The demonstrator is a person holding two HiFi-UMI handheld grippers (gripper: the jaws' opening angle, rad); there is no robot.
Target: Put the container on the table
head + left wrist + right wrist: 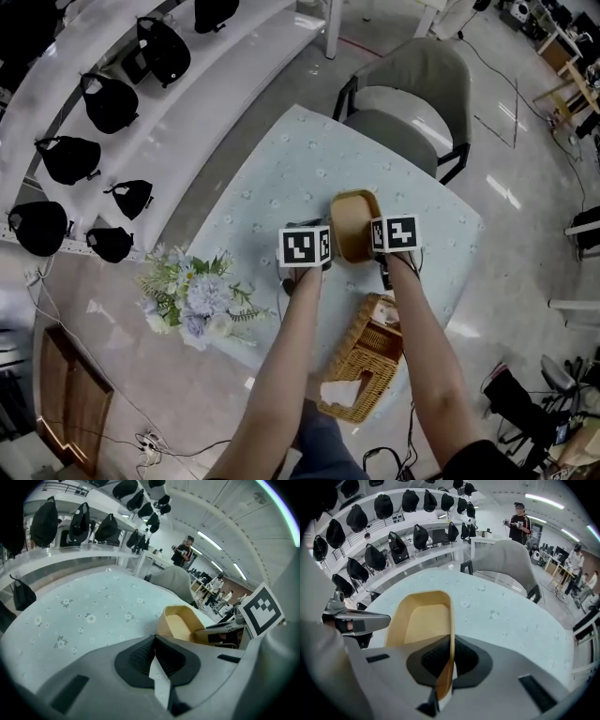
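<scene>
A tan, empty, open-topped container is over the middle of the table, which has a pale blue flowered cloth. My right gripper is shut on the container's right rim, and the wall stands edge-on between the pads. I cannot tell whether its base touches the cloth. My left gripper is shut on nothing, just left of the container and low over the cloth. In the head view the left gripper and the right gripper flank the container.
A wicker basket holding white tissue sits at the table's near edge. A flower bunch lies off the left corner. A grey chair stands at the far side. White shelves with black caps run along the left.
</scene>
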